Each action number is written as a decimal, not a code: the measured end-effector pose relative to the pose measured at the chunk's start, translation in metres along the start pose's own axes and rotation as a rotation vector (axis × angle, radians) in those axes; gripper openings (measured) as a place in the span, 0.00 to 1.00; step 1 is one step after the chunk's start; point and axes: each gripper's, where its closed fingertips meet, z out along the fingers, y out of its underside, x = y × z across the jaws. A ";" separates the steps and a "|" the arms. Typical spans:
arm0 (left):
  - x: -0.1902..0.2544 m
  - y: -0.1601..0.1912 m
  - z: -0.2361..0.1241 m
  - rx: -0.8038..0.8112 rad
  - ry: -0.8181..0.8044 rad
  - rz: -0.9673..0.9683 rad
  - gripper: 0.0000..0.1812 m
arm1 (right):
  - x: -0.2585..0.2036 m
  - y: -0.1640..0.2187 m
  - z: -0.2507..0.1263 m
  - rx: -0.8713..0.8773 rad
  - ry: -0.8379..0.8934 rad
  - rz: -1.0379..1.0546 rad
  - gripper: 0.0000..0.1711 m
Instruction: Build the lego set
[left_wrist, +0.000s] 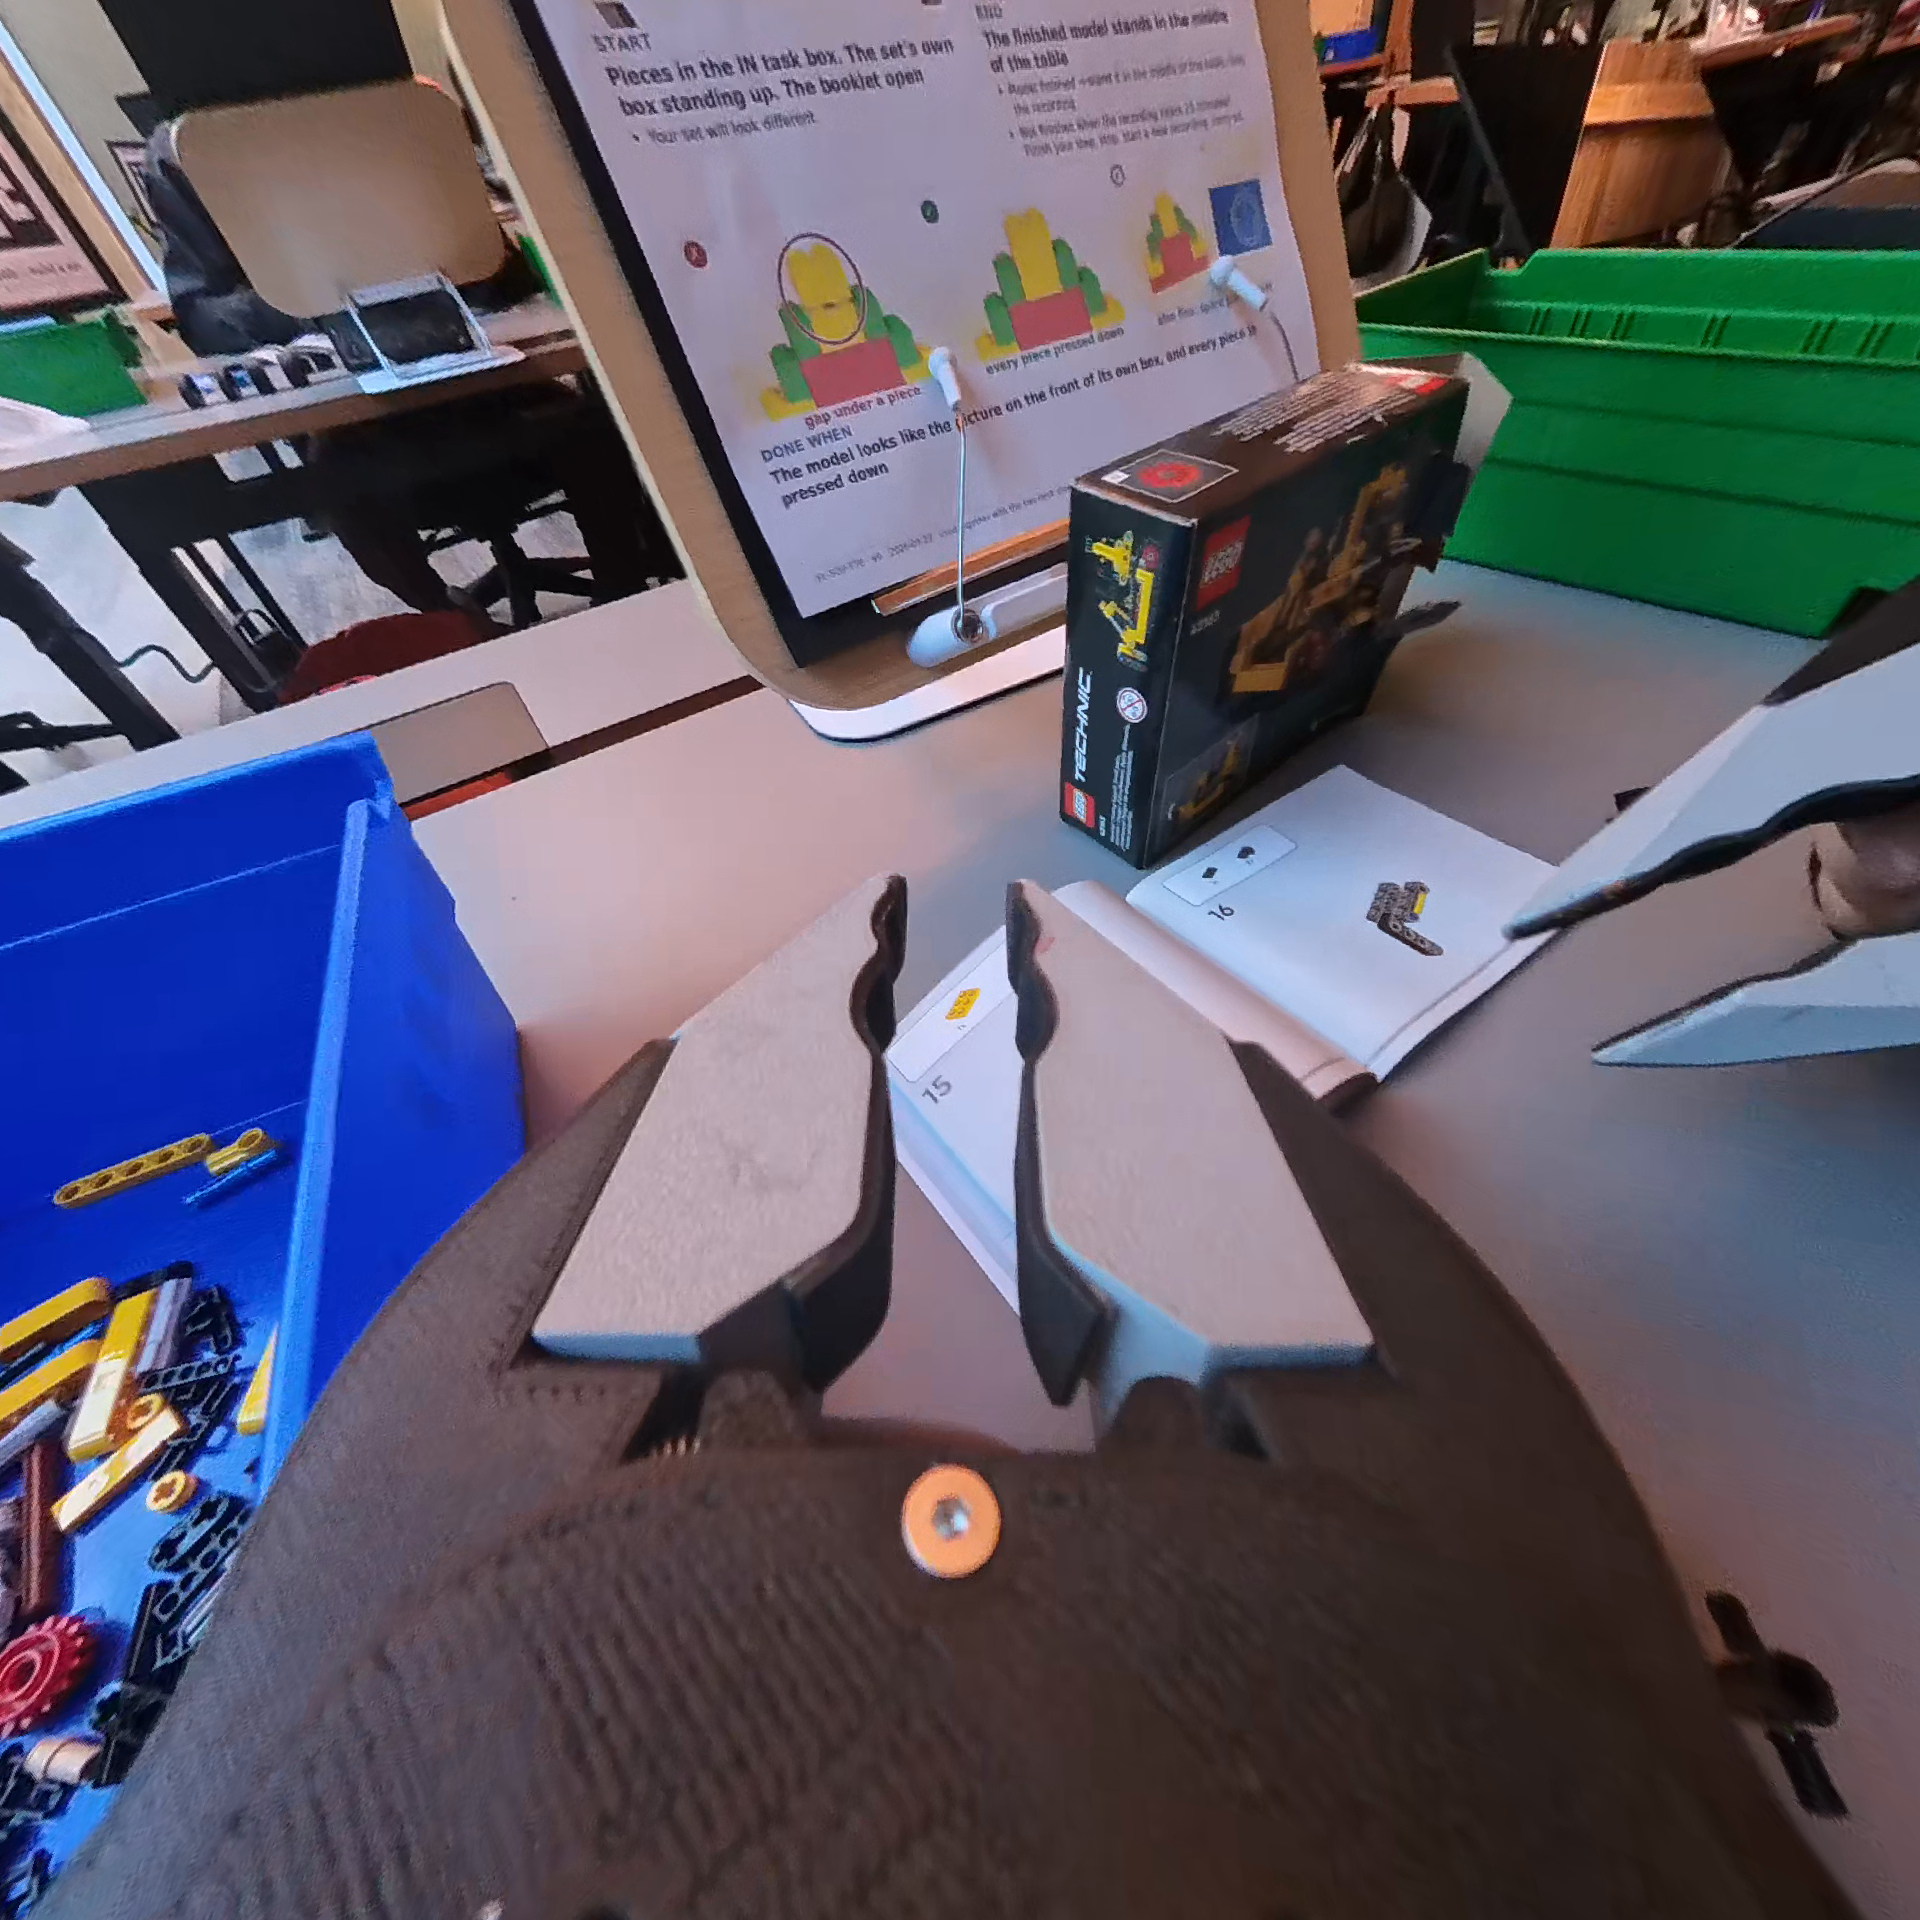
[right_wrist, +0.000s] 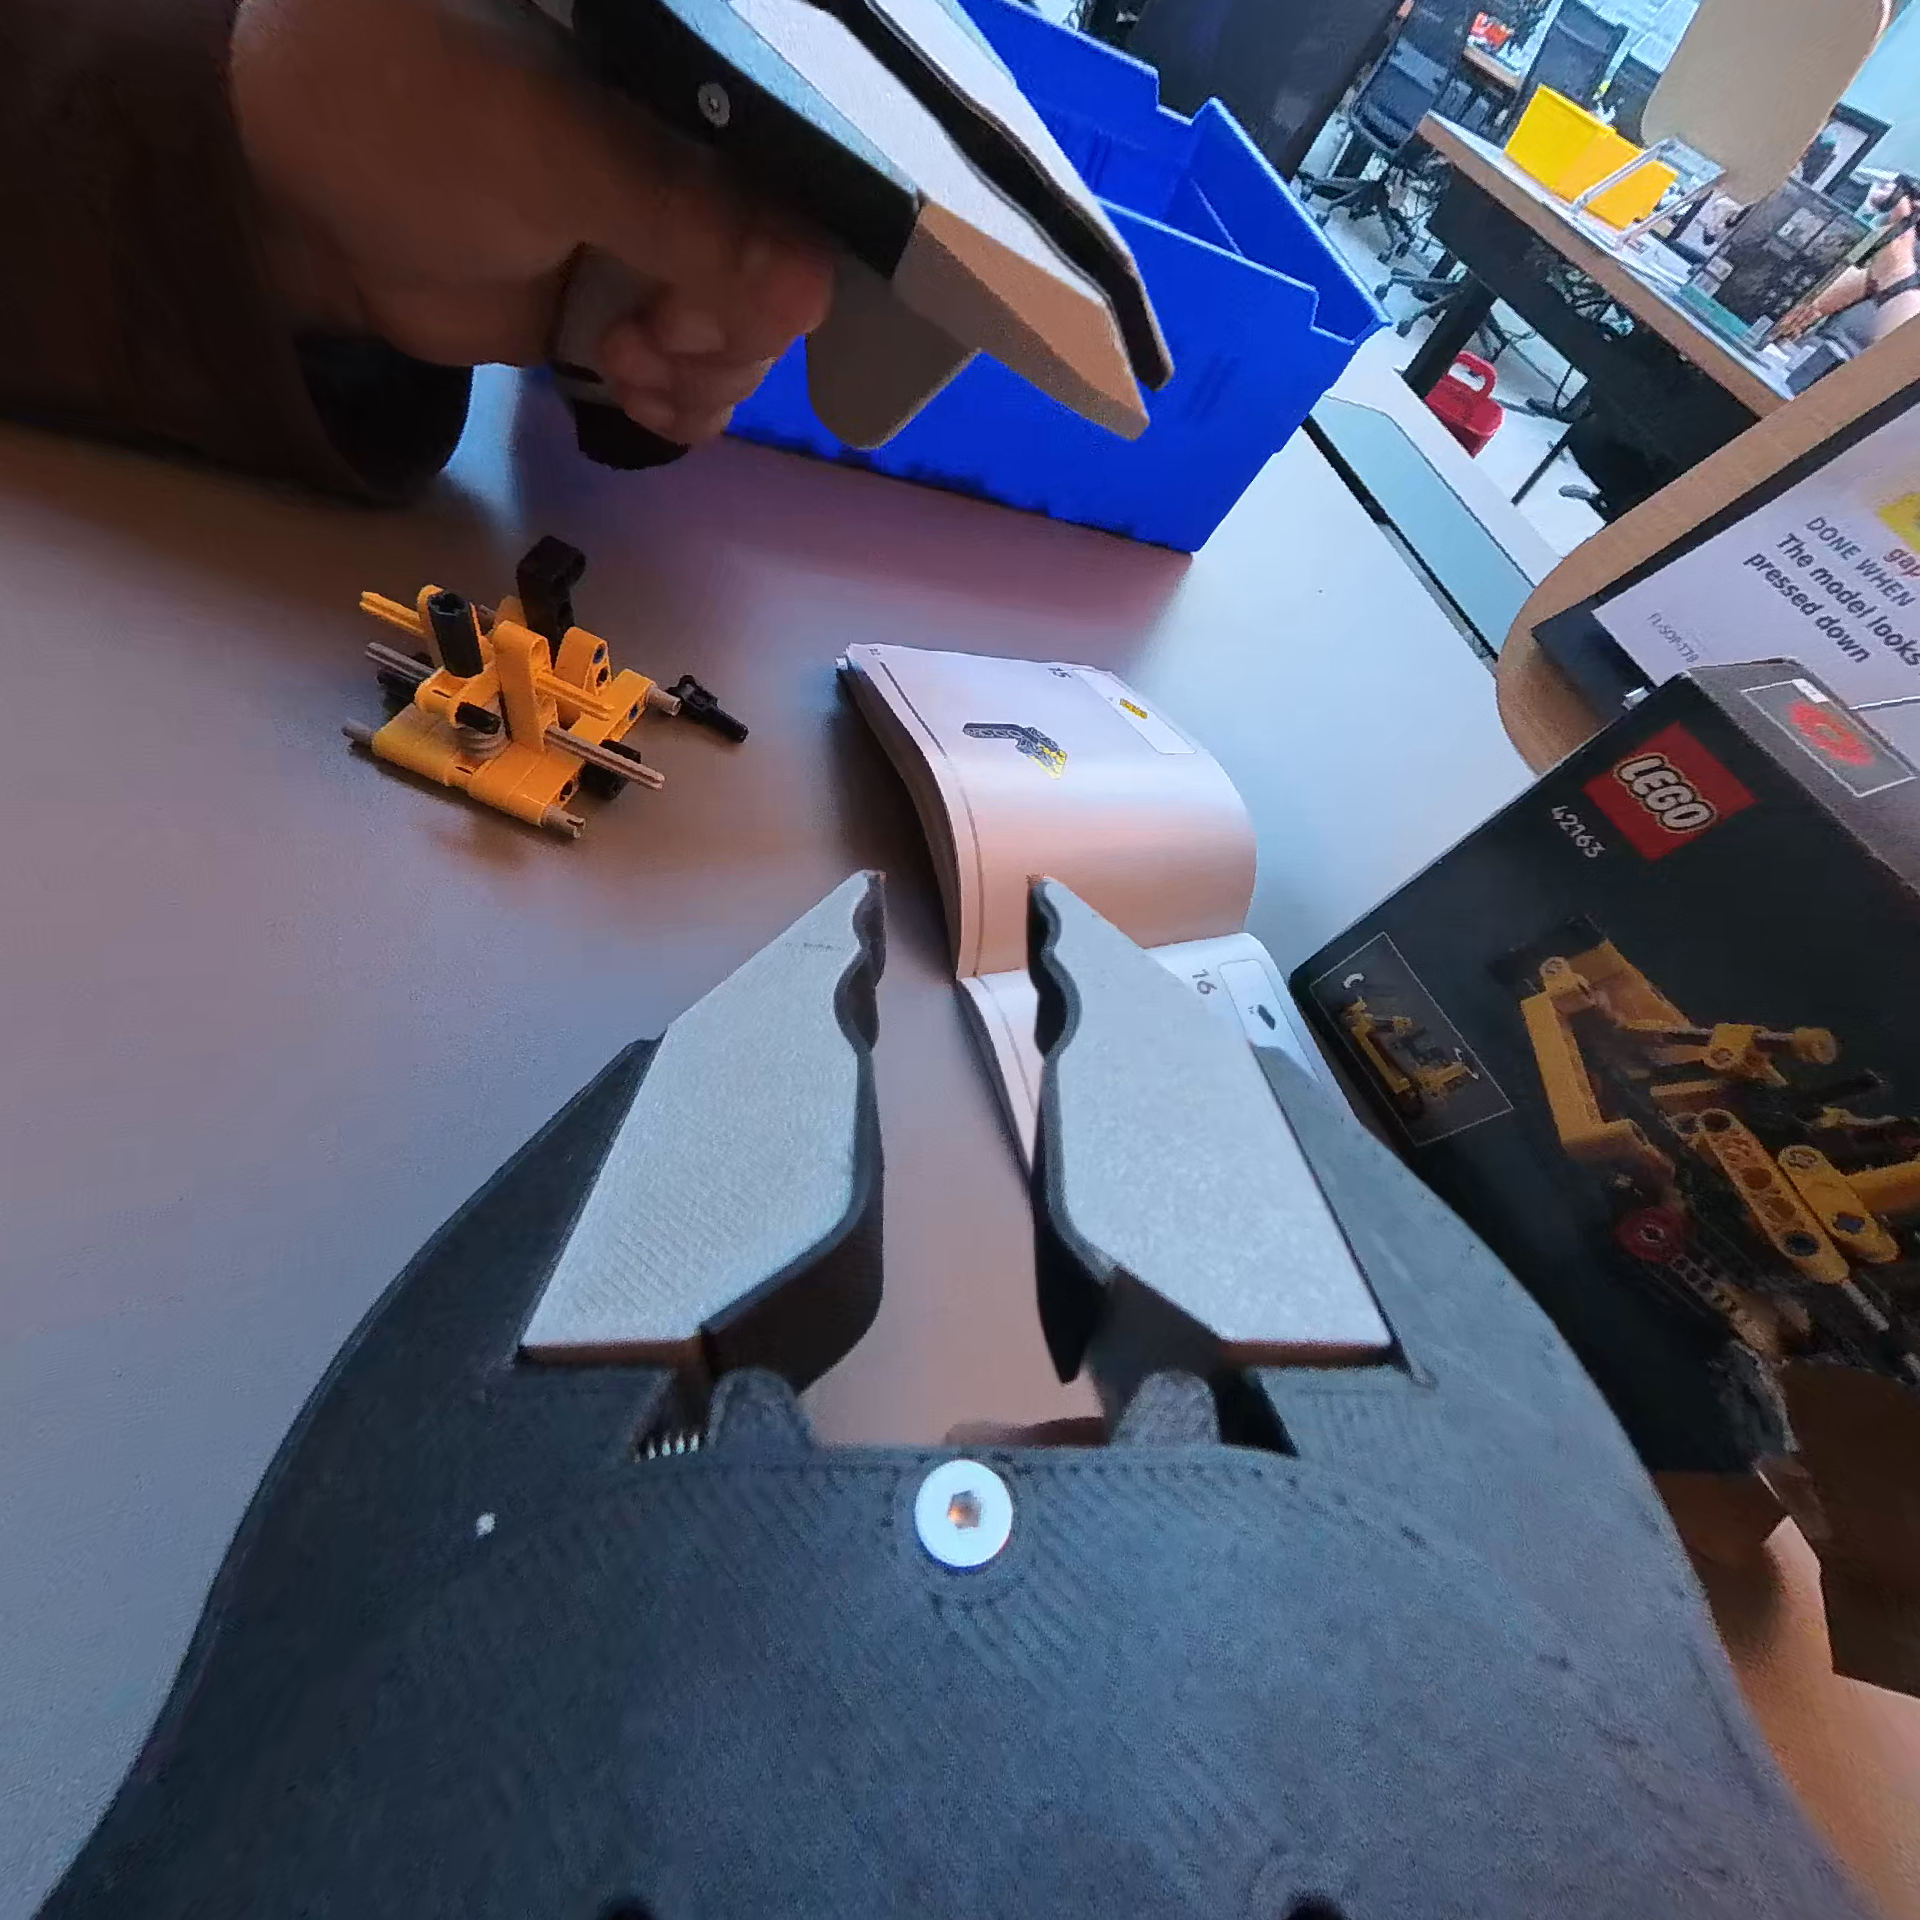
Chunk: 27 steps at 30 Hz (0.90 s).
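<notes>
A part-built yellow and black model (right_wrist: 509, 696) lies on the grey table (right_wrist: 260, 1039); a small black pin (right_wrist: 712, 712) lies just right of it. The open instruction booklet (right_wrist: 1039, 769) lies in the middle and also shows in the left wrist view (left_wrist: 1340, 914). My left gripper (left_wrist: 956, 914) is open and empty, above the booklet's left page. My right gripper (right_wrist: 956, 914) is open and empty, just short of the booklet's spine. The left gripper (right_wrist: 935, 208) also shows from the right wrist view, held by a hand. The right gripper's fingers (left_wrist: 1766, 810) show at the left view's right edge.
A blue bin (left_wrist: 343, 997) with several loose yellow, black and red pieces stands at the left. The set's black box (left_wrist: 1247, 623) stands behind the booklet. A board with a printed sheet (left_wrist: 904, 312) stands at the back, green bins (left_wrist: 1683, 436) at the right. My right fingertips sit around 12 centimeters from my left ones. The small black pin (right_wrist: 712, 712) sits 10 centimeters or so from the ends of my right fingers.
</notes>
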 end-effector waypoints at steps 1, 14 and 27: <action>0.000 0.000 0.000 0.000 0.001 -0.004 0.09 | 0.000 -0.001 0.000 0.006 0.002 0.001 0.14; 0.006 0.002 0.002 -0.013 0.009 0.043 0.09 | 0.005 0.001 0.000 0.025 -0.015 0.085 0.14; 0.040 0.058 0.016 -0.301 0.155 0.120 0.03 | 0.006 0.004 0.002 0.007 -0.008 0.090 0.12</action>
